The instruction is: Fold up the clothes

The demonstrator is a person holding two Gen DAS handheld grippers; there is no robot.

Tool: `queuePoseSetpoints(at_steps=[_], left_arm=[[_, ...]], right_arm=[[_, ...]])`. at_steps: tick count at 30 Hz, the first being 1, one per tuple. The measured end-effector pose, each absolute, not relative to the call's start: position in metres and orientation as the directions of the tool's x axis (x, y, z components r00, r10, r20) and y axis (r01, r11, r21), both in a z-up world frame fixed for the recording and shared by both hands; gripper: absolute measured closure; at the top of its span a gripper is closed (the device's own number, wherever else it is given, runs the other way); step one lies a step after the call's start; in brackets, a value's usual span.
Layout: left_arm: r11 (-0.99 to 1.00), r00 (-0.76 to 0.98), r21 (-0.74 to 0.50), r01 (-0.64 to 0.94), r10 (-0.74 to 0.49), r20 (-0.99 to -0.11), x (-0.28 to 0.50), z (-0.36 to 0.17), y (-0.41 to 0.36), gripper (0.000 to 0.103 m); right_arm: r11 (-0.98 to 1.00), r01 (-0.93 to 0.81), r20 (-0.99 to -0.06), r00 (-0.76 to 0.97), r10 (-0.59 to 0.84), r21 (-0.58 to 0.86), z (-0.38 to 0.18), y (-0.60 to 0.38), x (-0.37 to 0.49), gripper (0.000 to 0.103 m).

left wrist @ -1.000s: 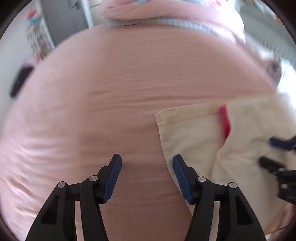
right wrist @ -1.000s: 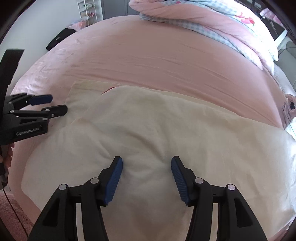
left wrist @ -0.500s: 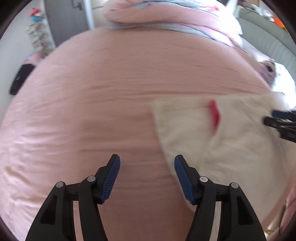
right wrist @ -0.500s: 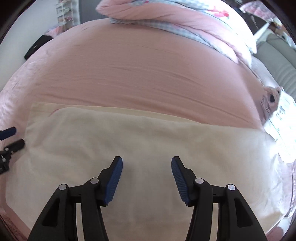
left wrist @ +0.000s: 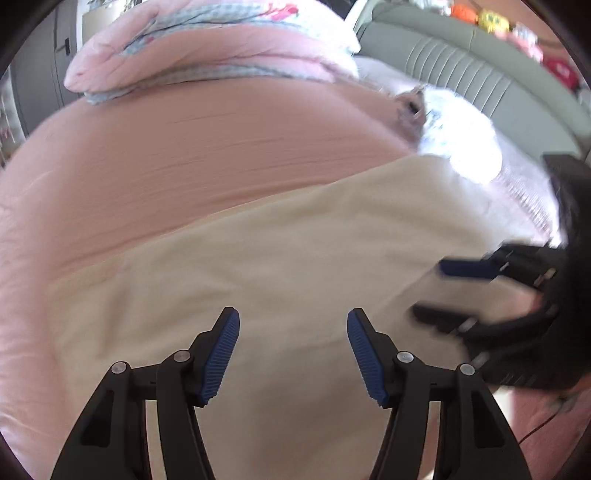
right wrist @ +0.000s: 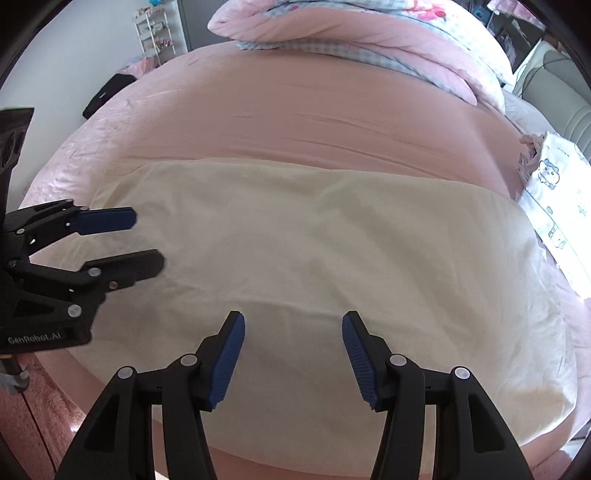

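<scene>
Cream cloth point(right wrist: 314, 236) beneath both parted jaws

cream garment point(right wrist: 314, 240): matt soft cloth | bedsheet point(right wrist: 314, 122): matt pink cloth, faintly creased

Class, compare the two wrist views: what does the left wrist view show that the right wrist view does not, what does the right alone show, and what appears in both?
Only the left wrist view: small orange and yellow toys on top of the grey headboard.

Only the right wrist view: a white wire shelf by the wall, a black item at the bed's far edge, and the cartoon print on a white cloth.

Both: the cream garment spread flat on the pink bed sheet, the folded pink quilt, and both open grippers, left and right.
</scene>
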State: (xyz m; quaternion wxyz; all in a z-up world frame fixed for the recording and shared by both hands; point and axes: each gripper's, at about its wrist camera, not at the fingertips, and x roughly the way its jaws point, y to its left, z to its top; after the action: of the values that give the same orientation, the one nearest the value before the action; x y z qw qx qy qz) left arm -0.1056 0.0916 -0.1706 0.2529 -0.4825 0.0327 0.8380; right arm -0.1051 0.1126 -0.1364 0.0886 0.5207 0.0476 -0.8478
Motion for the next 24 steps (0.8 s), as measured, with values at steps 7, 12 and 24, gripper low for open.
queuePoseSetpoints(at_steps=[7, 12, 24], left_arm=[[-0.892, -0.394, -0.029, -0.452, 0.228, -0.890, -0.108, -0.194, 0.087, 0.043], [-0.981, -0.345, -0.050, -0.187, 0.113, -0.932, -0.128, -0.195, 0.019, 0.040], [-0.989, -0.439, 0.018, -0.145, 0.048, -0.897, -0.091, -0.180, 0.071, 0.039]], right_arm=[[-0.975, 0.216, -0.894, -0.427, -0.139, 0.048, -0.160, 0.183, -0.096, 0.049], [-0.993, 0.086, -0.901, -0.419, -0.115, 0.086, -0.159, 0.279, -0.063, 0.051], [-0.948, -0.270, -0.843, -0.537, 0.005, 0.167, -0.110, 0.390, -0.018, 0.050]])
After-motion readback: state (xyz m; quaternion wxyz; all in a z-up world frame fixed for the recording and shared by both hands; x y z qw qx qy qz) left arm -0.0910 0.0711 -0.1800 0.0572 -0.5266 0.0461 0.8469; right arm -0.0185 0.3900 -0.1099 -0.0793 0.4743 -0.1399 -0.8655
